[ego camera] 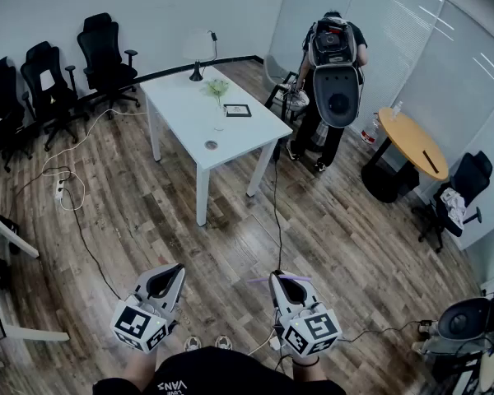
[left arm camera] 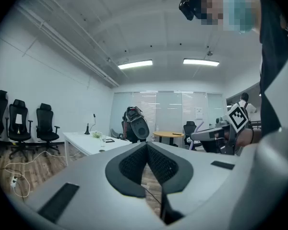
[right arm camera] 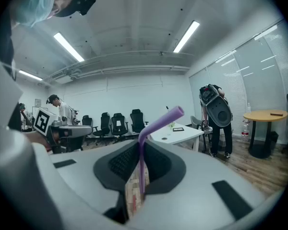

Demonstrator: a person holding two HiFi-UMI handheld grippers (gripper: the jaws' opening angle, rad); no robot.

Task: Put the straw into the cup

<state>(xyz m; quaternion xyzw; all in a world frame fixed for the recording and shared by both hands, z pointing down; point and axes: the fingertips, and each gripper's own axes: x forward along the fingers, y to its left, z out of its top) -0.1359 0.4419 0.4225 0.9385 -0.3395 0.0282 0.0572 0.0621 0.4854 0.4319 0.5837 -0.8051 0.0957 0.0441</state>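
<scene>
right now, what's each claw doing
left claw: shut, nothing in it
right claw: shut on the purple straw

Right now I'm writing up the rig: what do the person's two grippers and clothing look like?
The left gripper and right gripper are matching light-grey plastic shells tapering to two jaws lined with black textured pads. Each carries a white cube with black square markers at its rear. The person wears a black top with white lettering.
</scene>
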